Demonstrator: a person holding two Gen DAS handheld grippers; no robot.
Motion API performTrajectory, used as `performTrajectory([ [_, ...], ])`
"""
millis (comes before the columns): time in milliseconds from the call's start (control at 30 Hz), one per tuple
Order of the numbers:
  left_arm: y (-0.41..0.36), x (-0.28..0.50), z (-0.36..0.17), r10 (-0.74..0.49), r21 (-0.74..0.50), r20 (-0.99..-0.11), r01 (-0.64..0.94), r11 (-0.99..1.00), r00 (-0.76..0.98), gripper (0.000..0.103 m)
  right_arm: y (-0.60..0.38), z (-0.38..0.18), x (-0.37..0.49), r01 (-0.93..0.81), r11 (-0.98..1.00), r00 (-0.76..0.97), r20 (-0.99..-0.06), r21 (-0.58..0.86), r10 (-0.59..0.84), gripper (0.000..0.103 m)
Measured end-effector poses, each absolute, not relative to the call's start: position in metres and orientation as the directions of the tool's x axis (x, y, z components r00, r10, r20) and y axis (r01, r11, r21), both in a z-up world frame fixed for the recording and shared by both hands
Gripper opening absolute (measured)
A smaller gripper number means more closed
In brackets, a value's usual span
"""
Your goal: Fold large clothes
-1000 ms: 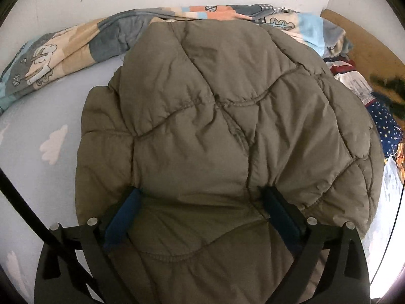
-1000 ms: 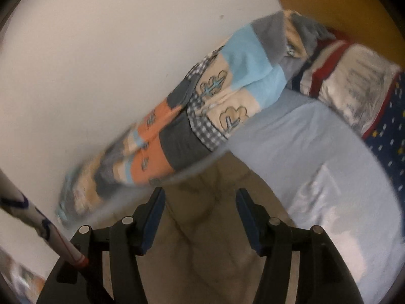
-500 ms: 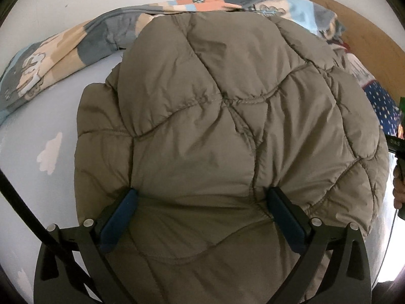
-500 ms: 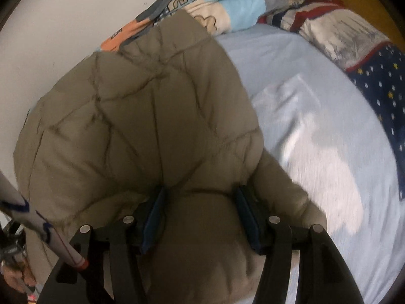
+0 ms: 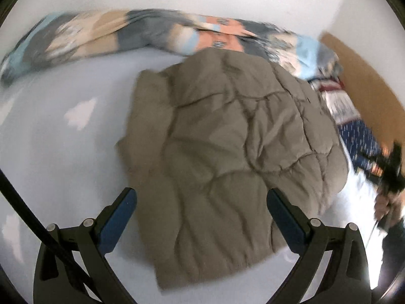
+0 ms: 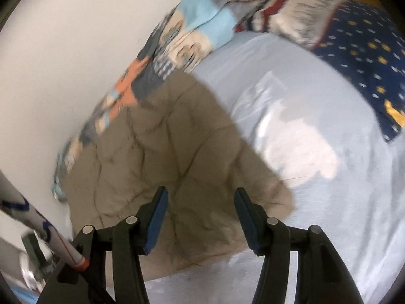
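The olive quilted jacket [image 5: 227, 152] lies folded on the bed [image 5: 63, 164], its long axis running from the near edge toward the patchwork blanket [image 5: 152, 35] along the wall. Both the left tool [image 5: 201, 217] and right tool [image 6: 200, 217] hang open above it, gripping nothing.

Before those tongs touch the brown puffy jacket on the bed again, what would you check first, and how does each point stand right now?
1. Left tongs free of the jacket: ok, open, not gripping it.
2. Right tongs free: ok, open above the cloth.
3. Jacket lying on the bed sheet: ok.
4. Jacket folded compactly: cannot tell, its outline looks lumpy and the pictures are blurred.
5. Patchwork blanket clear of the jacket: not ok, the far edge meets it.
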State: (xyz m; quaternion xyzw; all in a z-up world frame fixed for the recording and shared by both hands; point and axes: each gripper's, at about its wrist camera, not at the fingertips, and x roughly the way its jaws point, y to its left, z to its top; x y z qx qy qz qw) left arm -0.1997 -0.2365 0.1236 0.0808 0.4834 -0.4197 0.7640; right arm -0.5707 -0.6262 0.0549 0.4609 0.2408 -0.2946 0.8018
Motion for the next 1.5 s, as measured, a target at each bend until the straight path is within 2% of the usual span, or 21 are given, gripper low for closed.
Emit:
performTrajectory([
  [167,-0.187,-0.215,0.129,-0.575,-0.379,-0.792,0.574,0.726,0.206,0.103,-0.628,0.045,-0.61,0.691,0.238,0.723,-0.638,0.683,-0.265,0.06],
  [300,-0.166,-0.225,0.109,-0.57,-0.446,-0.798,0.444,0.777,0.196,0.103,-0.612,0.041,-0.612,0.7,0.169,0.711,-0.656,0.694,-0.253,0.06],
  [567,-0.163,-0.234,0.07,-0.599,-0.549,-0.782,0.265,0.793,0.17,0.103,-0.577,0.038,-0.603,0.696,0.099,0.705,-0.65,0.711,-0.284,0.06],
  [867,-0.157,-0.232,0.032,-0.64,-0.645,-0.748,0.032,0.763,0.176,0.103,-0.608,0.001,-0.595,0.662,0.013,0.712,-0.623,0.75,-0.323,0.063],
  [1000,-0.166,-0.233,0.021,-0.658,-0.663,-0.734,0.031,0.748,0.166,0.103,-0.618,-0.011,-0.593,0.642,-0.014,0.719,-0.609,0.766,-0.334,0.071],
  [1133,-0.174,-0.232,0.022,-0.654,-0.653,-0.732,0.075,0.753,0.19,0.103,-0.627,-0.023,-0.588,0.645,-0.017,0.723,-0.618,0.764,-0.309,0.071],
  [1200,-0.177,-0.23,0.024,-0.646,-0.642,-0.738,0.096,0.761,0.195,0.102,-0.63,-0.028,-0.588,0.628,-0.025,0.737,-0.605,0.778,-0.299,0.063],
  [1433,-0.185,-0.235,0.032,-0.6,-0.578,-0.764,0.162,0.8,0.237,0.099,-0.632,-0.025,-0.584,0.645,0.011,0.735,-0.616,0.764,-0.285,0.054],
  [1500,-0.185,-0.237,0.035,-0.596,-0.57,-0.765,0.176,0.803,0.243,0.096,-0.631,-0.025,-0.584,0.647,0.021,0.734,-0.615,0.762,-0.288,0.047],
])
